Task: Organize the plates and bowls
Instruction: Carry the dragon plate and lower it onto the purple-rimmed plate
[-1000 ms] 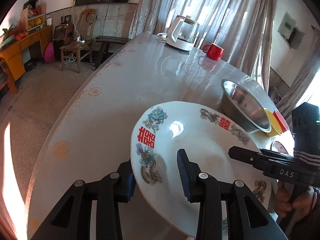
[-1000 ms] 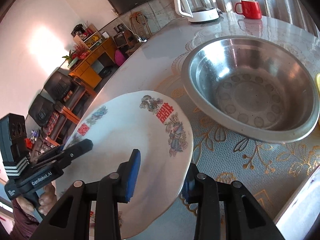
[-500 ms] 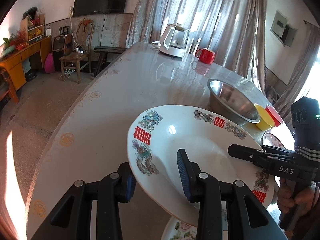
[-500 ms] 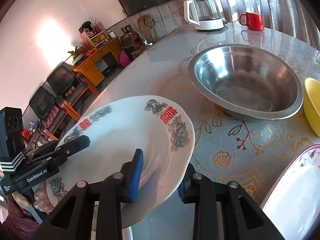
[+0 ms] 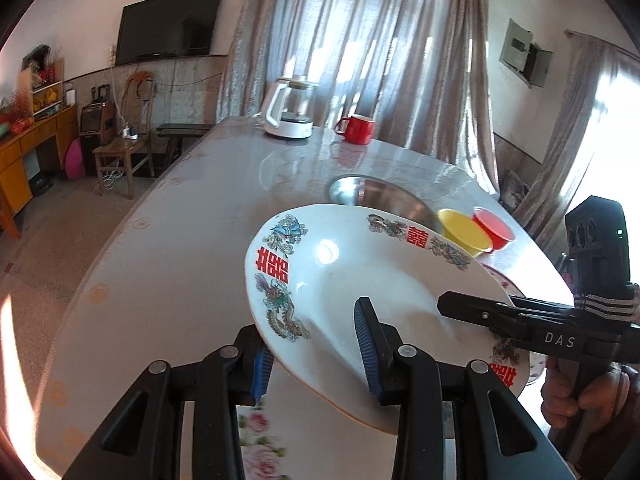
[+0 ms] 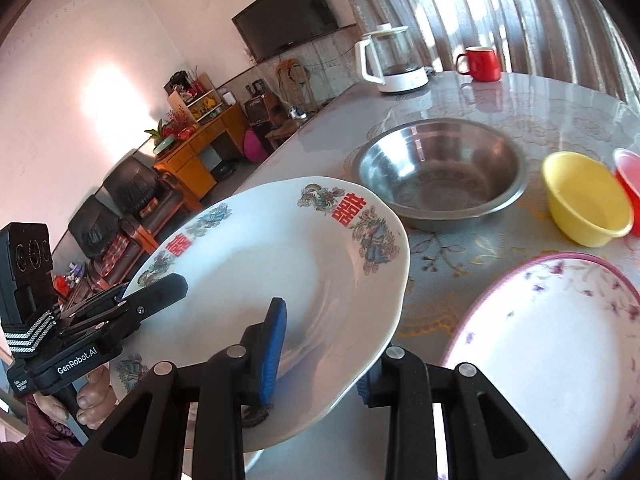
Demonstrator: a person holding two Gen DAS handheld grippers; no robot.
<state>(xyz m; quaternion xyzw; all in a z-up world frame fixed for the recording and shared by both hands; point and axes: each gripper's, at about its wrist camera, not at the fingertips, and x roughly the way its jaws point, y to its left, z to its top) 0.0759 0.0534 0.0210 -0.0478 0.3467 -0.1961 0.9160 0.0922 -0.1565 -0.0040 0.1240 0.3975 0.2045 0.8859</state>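
Note:
A large white plate with red characters and dragon prints [image 5: 344, 276] [image 6: 272, 256] is held in the air above the table by both grippers. My left gripper [image 5: 312, 356] is shut on its near left rim. My right gripper [image 6: 320, 350] is shut on the opposite rim, and shows in the left wrist view [image 5: 472, 308]. A steel bowl [image 6: 440, 172] [image 5: 384, 196], a yellow bowl [image 6: 584, 200] [image 5: 464, 230] and a red bowl [image 5: 494, 232] [image 6: 628, 180] stand on the table. A pink-rimmed plate [image 6: 552, 340] lies at the near right.
A floral plate [image 5: 256, 440] lies under the held plate near the table edge. A white kettle [image 5: 288, 110] and red mug [image 5: 358, 128] stand at the far end of the table [image 5: 168, 240]. Chairs and a cabinet stand on the left.
Both grippers have lifted the printed plate higher and drawn it back from the steel bowl. The yellow and red bowls and the pink-rimmed plate have come into fuller view.

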